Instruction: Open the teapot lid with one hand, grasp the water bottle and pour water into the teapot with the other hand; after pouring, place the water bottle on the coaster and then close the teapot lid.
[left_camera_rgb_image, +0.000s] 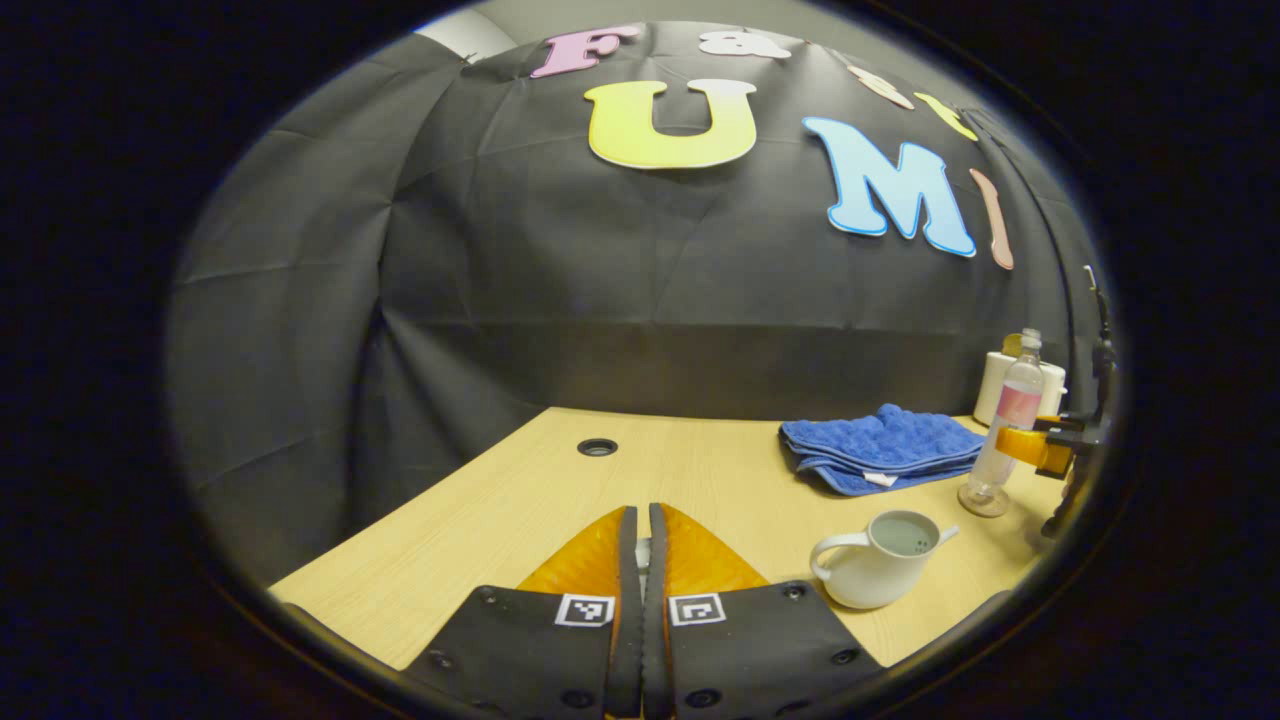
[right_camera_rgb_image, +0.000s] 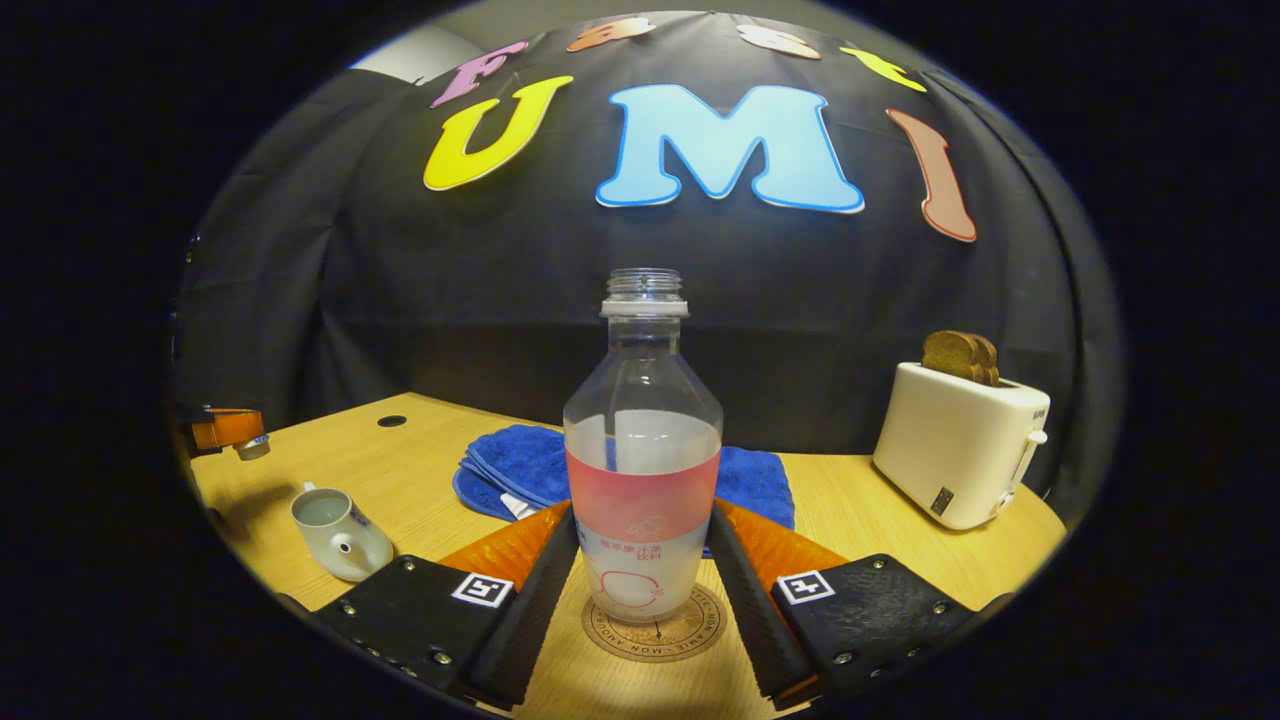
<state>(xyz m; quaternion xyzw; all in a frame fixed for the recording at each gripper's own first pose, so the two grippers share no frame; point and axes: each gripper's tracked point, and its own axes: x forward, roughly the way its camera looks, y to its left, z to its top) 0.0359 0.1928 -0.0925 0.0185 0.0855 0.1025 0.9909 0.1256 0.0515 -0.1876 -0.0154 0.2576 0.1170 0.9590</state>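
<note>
1. The right gripper (right_camera_rgb_image: 640, 590) is closest to us. Its two fingers are pressing on both sides of the water bottle (right_camera_rgb_image: 643, 480), hugging it so it is staying upright.
2. The bottle is standing on the round coaster (right_camera_rgb_image: 655, 628), so it looks like the pouring is already done.
3. The bottle is wearing no cap, and some water is sitting inside it.
4. The left gripper (left_camera_rgb_image: 641, 560) has its fingers squeezed together on something small. In the right gripper view a little lid (right_camera_rgb_image: 252, 448) is hanging there, I think.
5. The teapot (left_camera_rgb_image: 880, 560) is sitting open on the table (left_camera_rgb_image: 520, 500), waiting for its lid.
6. A blue cloth (left_camera_rgb_image: 880, 450) is lying behind the teapot, and a toaster (right_camera_rgb_image: 960, 445) is standing off to the side.
</note>
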